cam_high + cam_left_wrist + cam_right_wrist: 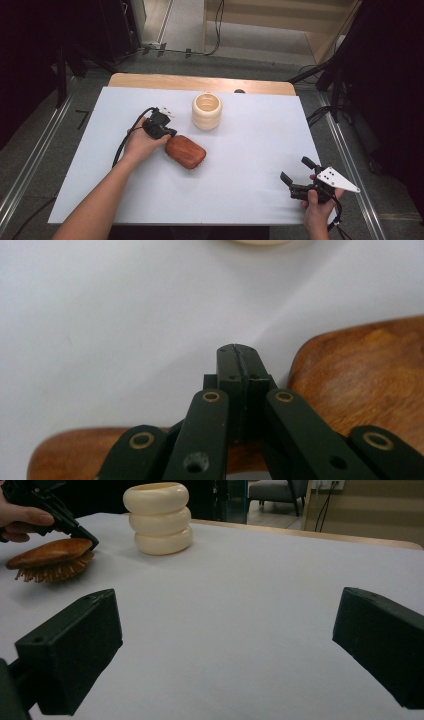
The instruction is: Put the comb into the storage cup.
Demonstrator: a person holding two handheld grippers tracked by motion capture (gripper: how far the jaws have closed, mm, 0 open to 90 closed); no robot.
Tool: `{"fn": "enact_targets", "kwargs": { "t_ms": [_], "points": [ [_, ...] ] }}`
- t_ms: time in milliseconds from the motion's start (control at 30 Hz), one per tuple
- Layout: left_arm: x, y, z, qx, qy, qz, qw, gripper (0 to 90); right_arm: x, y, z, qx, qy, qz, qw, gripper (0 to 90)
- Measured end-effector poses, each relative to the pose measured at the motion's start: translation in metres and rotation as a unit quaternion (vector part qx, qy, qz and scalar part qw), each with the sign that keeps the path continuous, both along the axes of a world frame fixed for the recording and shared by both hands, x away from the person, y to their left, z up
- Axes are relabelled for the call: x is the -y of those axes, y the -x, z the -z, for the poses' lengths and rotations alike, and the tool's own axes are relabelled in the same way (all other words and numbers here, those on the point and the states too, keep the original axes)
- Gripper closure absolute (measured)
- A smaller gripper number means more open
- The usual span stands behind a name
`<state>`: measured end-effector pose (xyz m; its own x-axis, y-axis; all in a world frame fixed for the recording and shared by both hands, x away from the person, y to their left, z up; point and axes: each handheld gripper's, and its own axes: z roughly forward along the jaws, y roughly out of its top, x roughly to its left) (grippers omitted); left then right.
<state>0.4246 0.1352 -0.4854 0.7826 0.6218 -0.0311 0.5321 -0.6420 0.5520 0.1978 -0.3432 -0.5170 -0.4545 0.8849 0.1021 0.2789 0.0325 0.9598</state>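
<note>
right tongs [299, 179] are hovering wide open and empty. left tongs [168, 134] are sitting closed, tips touching the wooden hairbrush [186, 151], seemingly gripping nothing. brush is looking stiff, smooth-backed, light; its bristle edge is offering surer grip.

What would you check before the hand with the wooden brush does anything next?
1. Left gripper jaws closed at the wooden hairbrush: ok.
2. Jaws truly clamping a part of the brush: cannot tell.
3. Brush lying bristles down on the white table cover: ok.
4. Cream ringed cup upright, apart from the brush: ok.
5. Right gripper open, holding nothing, away from the brush: ok.
</note>
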Motion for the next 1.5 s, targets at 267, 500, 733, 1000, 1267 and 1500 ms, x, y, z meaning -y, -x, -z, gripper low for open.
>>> {"fn": "enact_targets", "kwargs": {
  "t_ms": [267,500,733,1000,1267,1500],
  "points": [
    [-0.019,0.012,-0.001,-0.002,-0.002,-0.006,1.0000,90.0,0.000,0.000,0.000,-0.001,0.000,0.001,1.0000,0.0],
    [-0.029,0.026,0.000,-0.009,-0.002,-0.004,0.9999,90.0,0.000,0.000,0.000,-0.001,0.002,0.000,1.0000,0.0],
    [-0.038,0.047,-0.004,-0.005,0.003,0.005,1.0000,90.0,-0.001,0.000,0.000,-0.002,0.003,0.001,1.0000,0.0],
    [-0.042,0.064,-0.007,-0.012,0.011,0.020,0.9997,90.0,-0.001,0.000,0.000,-0.003,0.004,0.001,1.0000,0.0],
    [-0.047,0.080,-0.003,-0.012,0.028,0.010,0.9995,82.1,-0.001,0.000,0.000,-0.004,0.004,0.002,1.0000,0.0],
    [-0.059,0.082,-0.016,-0.014,0.068,-0.015,0.9975,47.6,-0.001,0.000,0.000,-0.004,0.003,0.002,1.0000,0.0]
  ]
}}
